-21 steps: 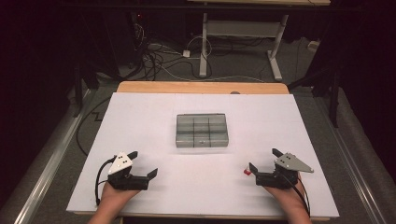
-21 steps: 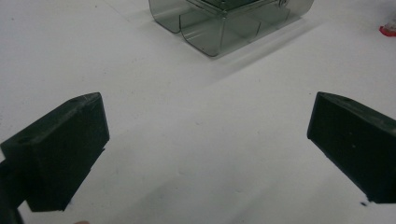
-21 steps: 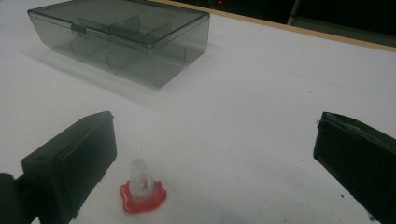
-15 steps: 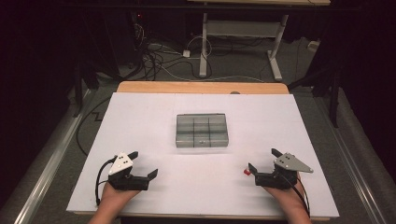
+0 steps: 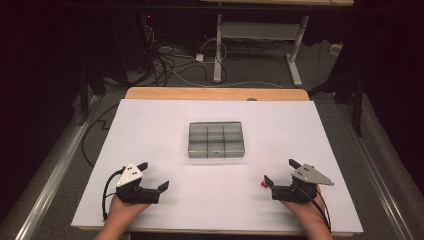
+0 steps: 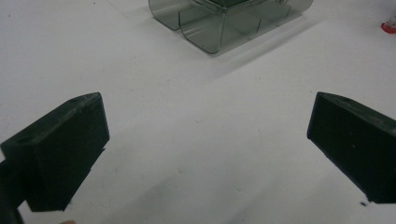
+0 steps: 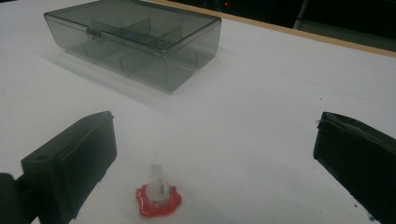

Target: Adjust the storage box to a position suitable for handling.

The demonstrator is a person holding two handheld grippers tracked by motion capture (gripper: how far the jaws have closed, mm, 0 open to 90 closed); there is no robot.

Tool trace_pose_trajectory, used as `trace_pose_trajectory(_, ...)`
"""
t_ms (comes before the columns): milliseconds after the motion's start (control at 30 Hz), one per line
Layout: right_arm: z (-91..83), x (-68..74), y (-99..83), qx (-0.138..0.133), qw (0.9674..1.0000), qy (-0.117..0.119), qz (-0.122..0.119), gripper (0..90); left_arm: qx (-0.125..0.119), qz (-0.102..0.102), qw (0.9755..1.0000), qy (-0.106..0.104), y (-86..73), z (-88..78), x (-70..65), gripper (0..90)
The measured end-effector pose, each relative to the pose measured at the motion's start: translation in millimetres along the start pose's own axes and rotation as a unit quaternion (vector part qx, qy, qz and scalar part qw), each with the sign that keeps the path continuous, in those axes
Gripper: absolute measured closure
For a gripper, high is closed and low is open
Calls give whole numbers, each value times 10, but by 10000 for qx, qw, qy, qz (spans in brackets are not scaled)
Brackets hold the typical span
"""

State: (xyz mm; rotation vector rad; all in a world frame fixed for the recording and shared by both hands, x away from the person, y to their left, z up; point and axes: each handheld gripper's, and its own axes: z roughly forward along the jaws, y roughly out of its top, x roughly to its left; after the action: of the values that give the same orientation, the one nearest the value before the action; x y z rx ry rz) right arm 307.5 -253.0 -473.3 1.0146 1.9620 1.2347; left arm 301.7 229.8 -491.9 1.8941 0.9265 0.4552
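Red-based clear piece [image 7: 158, 196] lies between open right tongs [image 5: 279, 172]; lidded box [image 5: 216, 140] beyond.

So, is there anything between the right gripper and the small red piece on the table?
No. The red piece lies on bare table between the open jaws of the right gripper, nearer the left jaw in its view, untouched.

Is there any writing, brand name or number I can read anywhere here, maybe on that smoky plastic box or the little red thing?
None: no readable text in these views.
The compartment box bears no label; its lid and walls are plain smoky plastic.
The small red-based piece has no marking.
The white table sheet is blank.
The grey plate on the right gripper shows small holes, no print.
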Motion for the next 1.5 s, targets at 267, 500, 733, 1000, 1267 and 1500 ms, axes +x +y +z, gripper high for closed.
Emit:
trace_pose_trajectory(267,11,32,7,-3,10000,82,15,6,5,-14,10000,-16,0,3,3,0)
trace_pose_trajectory(500,26,58,10,5,9999,157,10,23,-26,-48,10000,-24,-3,-2,8,33)
trace_pose_trajectory(733,27,70,14,0,9998,201,72,55,-89,-50,9999,-86,-10,-13,14,139)
trace_pose_trajectory(1000,11,65,10,108,9997,207,96,158,-101,-18,9999,-109,-12,-18,15,195)
trace_pose_trajectory(1267,14,67,-4,172,9993,316,96,251,-118,-219,9997,-10,-13,-17,36,264)
trace_pose_trajectory(1500,3,89,-7,167,9991,382,77,397,54,-182,9997,125,5,14,17,415)
